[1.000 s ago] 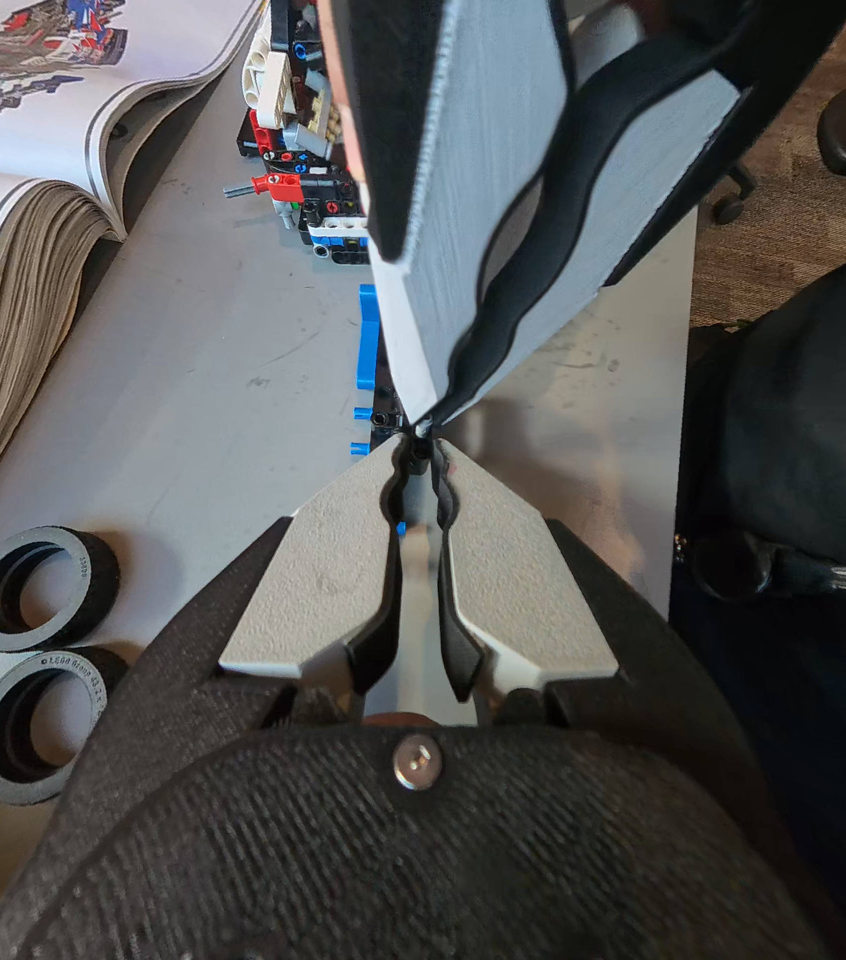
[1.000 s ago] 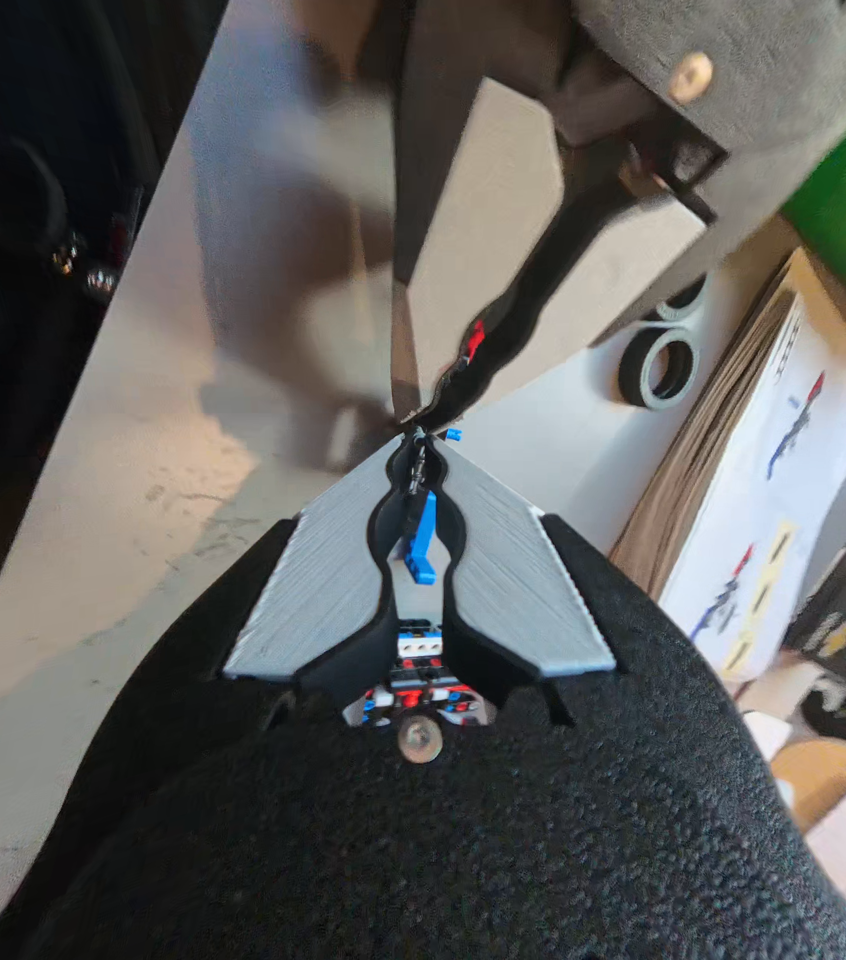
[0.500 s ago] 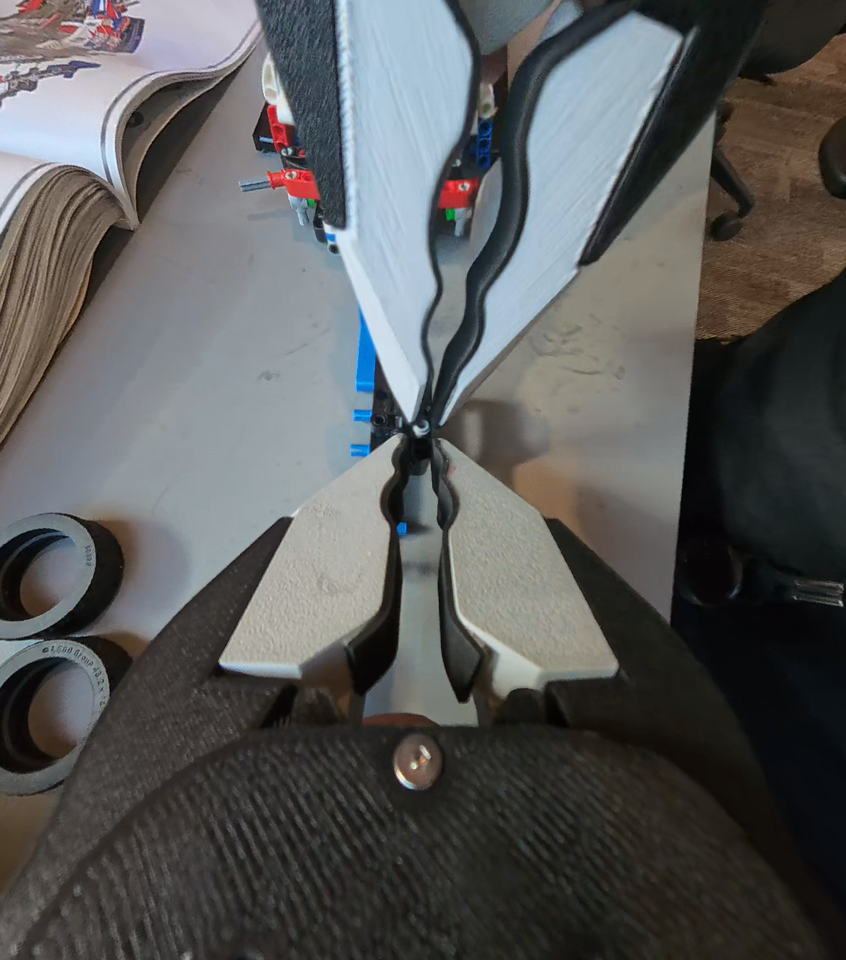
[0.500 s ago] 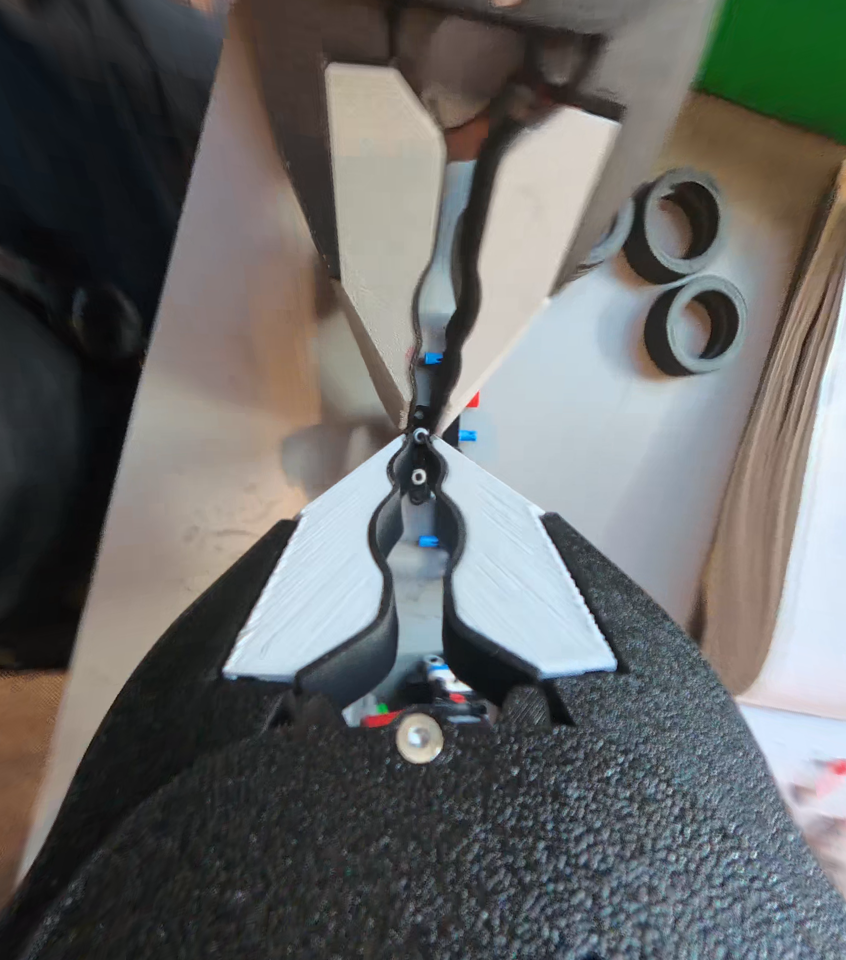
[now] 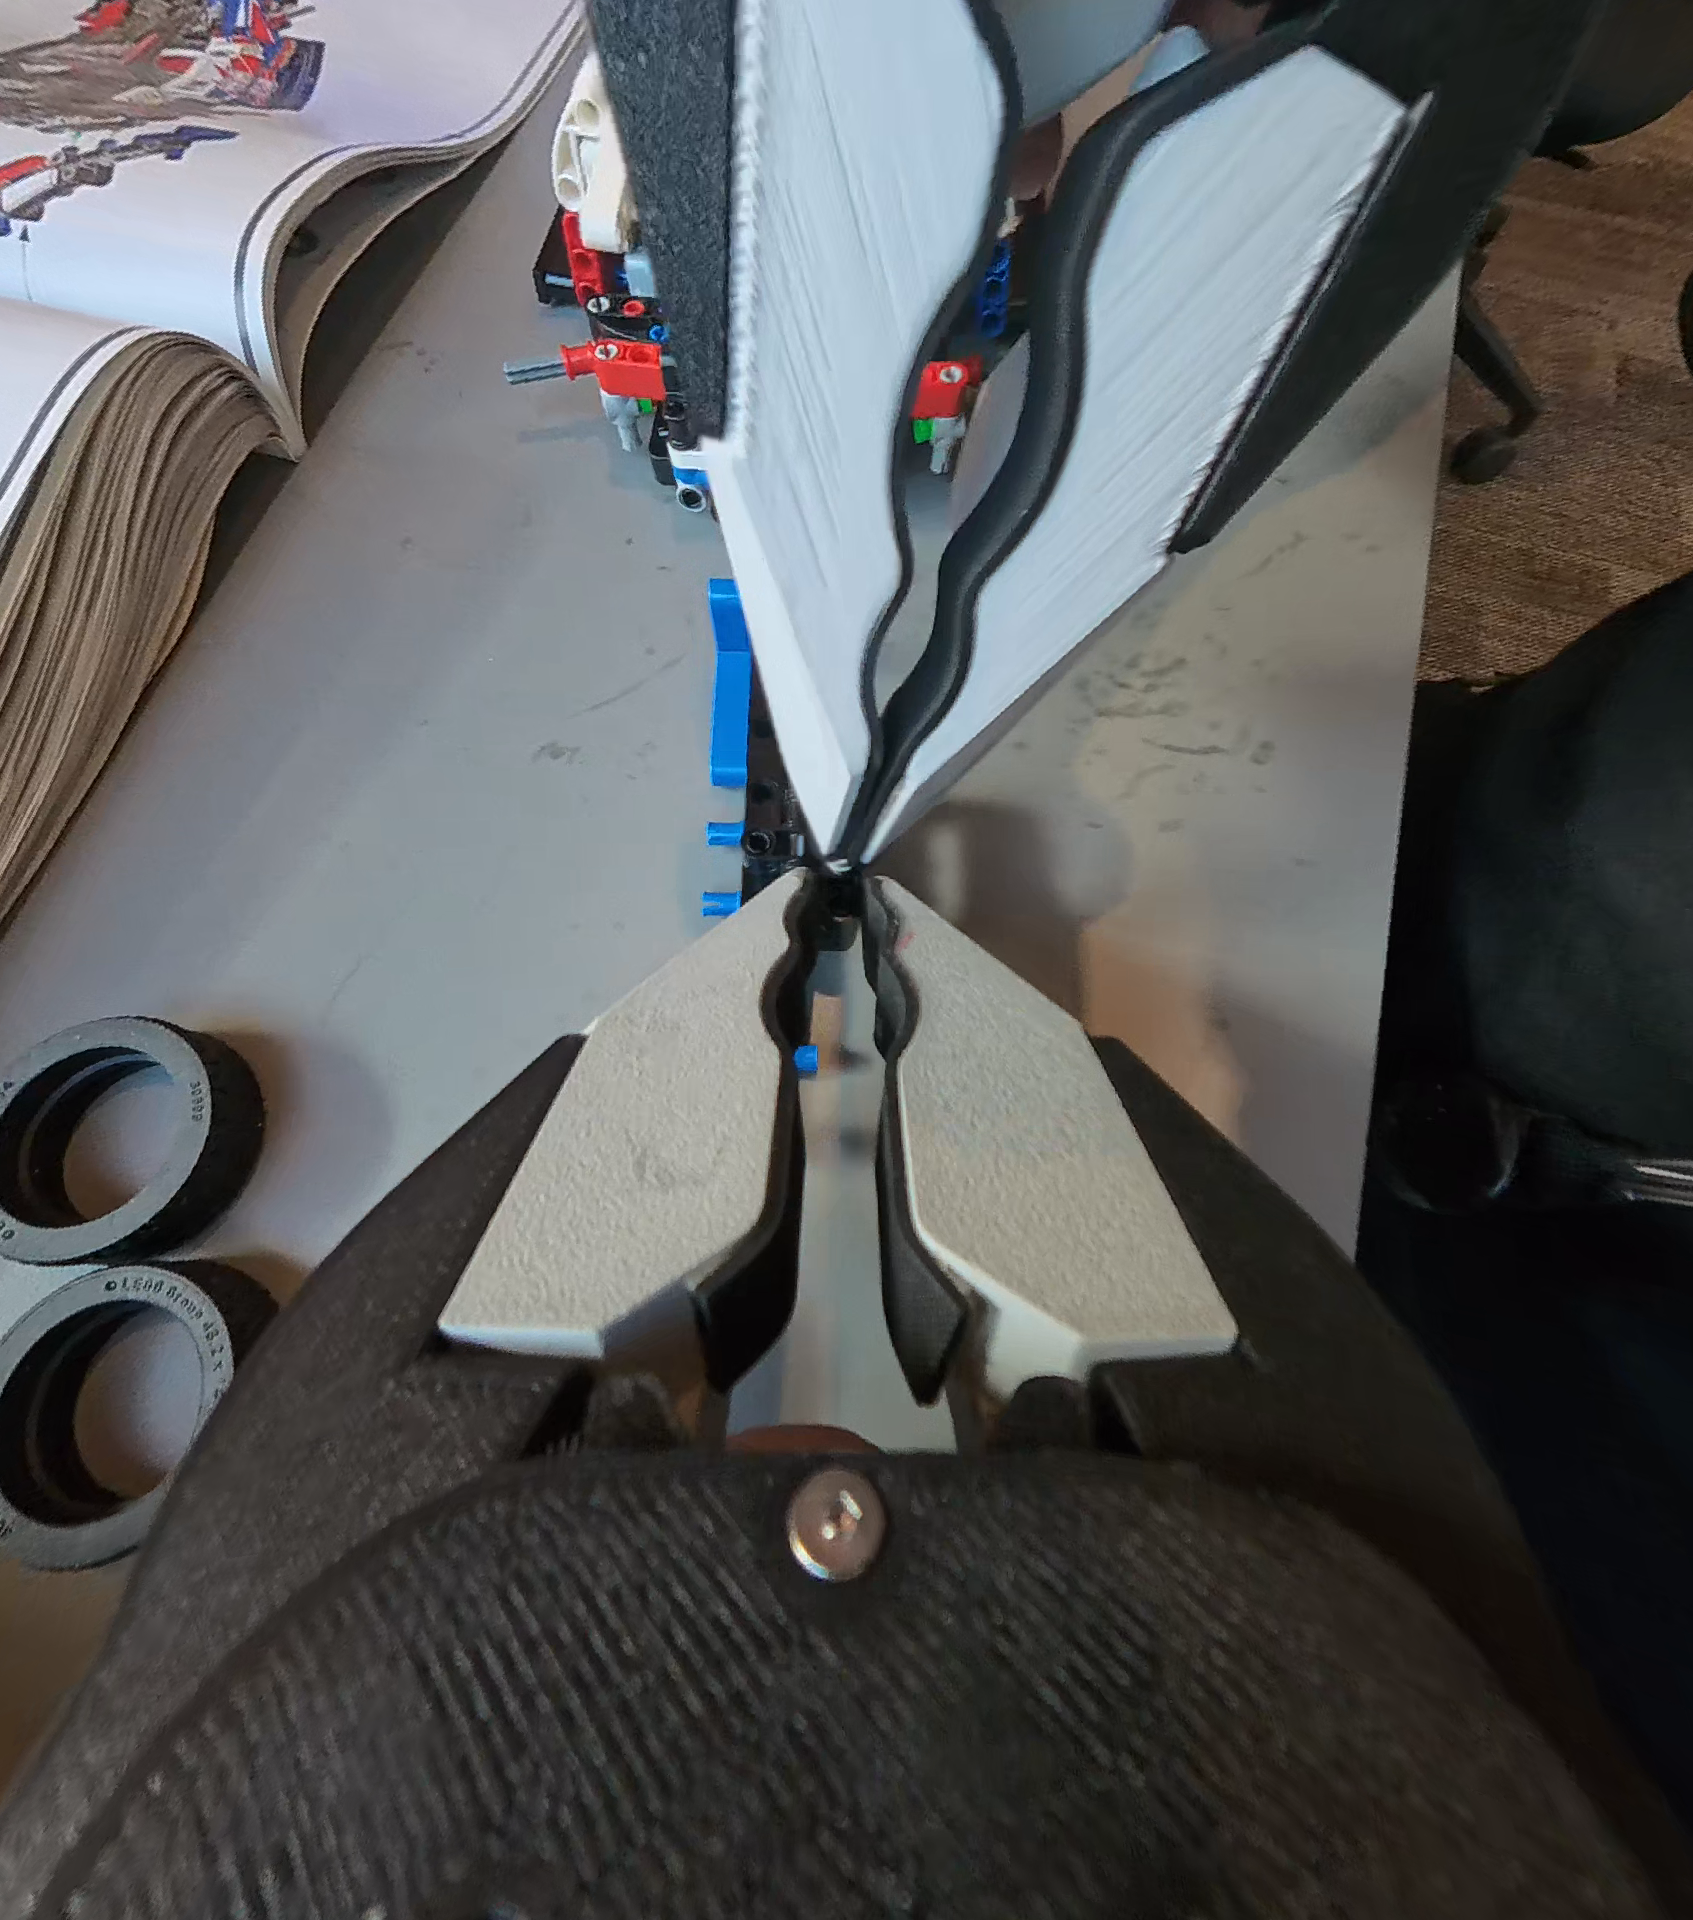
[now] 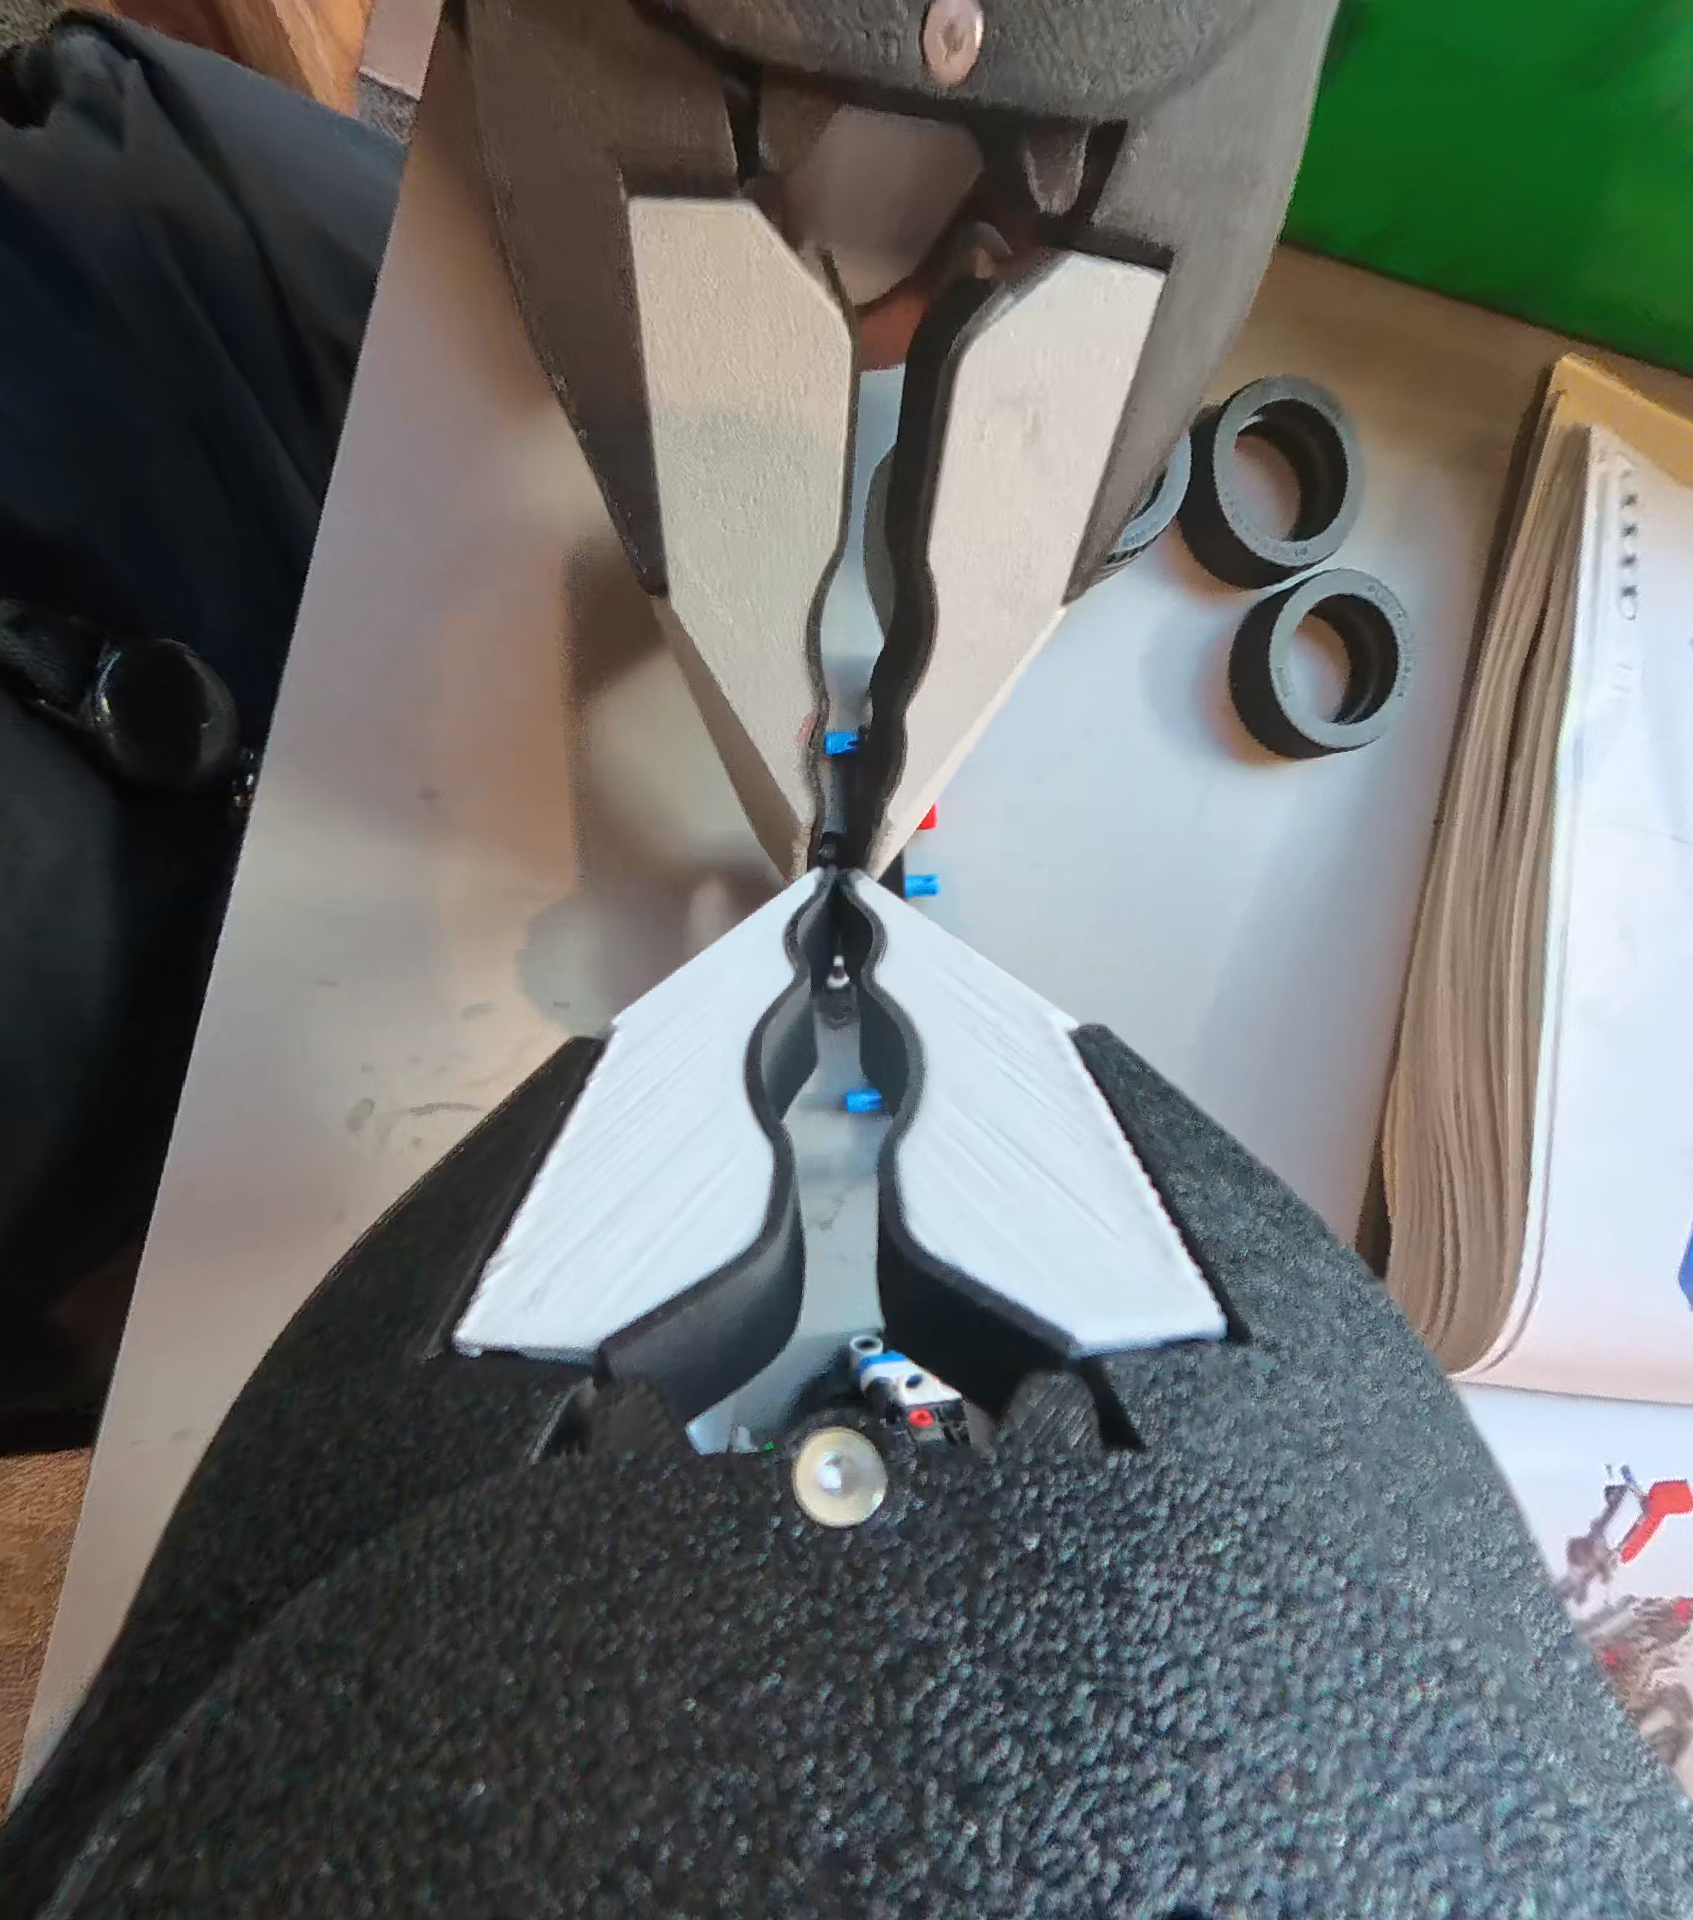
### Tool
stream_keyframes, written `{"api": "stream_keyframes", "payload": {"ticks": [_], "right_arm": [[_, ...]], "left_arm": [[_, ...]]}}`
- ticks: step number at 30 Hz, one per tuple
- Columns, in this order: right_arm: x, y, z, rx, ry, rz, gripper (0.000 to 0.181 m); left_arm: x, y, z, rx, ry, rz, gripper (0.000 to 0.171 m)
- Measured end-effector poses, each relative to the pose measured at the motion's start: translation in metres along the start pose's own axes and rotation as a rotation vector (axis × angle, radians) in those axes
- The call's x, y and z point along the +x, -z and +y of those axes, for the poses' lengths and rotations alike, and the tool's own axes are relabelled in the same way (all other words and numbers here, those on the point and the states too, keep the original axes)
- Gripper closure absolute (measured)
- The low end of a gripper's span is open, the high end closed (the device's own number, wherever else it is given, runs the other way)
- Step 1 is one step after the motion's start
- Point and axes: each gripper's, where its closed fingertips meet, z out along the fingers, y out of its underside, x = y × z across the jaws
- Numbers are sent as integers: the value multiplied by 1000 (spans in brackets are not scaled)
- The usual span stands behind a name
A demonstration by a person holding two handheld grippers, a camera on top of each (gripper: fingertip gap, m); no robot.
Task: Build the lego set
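My left gripper (image 5: 837,885) is shut on a small black piece (image 5: 837,916) above the grey table (image 5: 406,727). My right gripper (image 5: 842,854) comes in from the far side, its tips touching the left gripper's tips. It is shut on a small pin whose pale end shows at the tips. In the right wrist view my right gripper (image 6: 831,883) meets the left gripper (image 6: 837,847) the same way. A blue beam (image 5: 730,686) and a black piece with blue pins (image 5: 764,831) lie on the table under the tips. The part-built model (image 5: 613,353) stands farther back.
Two black tyres (image 5: 109,1138) (image 5: 83,1434) lie at the left, also in the right wrist view (image 6: 1325,665). An open instruction book (image 5: 94,312) lies at the far left. Loose blue pins (image 6: 920,885) lie by the tips. The table edge (image 5: 1393,935) and a person's dark clothing are on the right. Less than 4 cm separates the two grippers' tips.
The right gripper has swung round to face the left one more squarely, tips staying together. The left gripper has held still with its black piece.
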Motion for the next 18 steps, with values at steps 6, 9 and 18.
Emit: {"api": "stream_keyframes", "payload": {"ticks": [6,9,18], "right_arm": [[2,0,3,-18,24,16,181],[4,10,-11,90,-39,-3,181],[5,7,-4,79,-50,27,181]], "left_arm": [[2,-1,-1,0,-3,5,167],[1,-1,-1,1,5,5,167],[0,-1,-1,0,2,-2,167]]}}
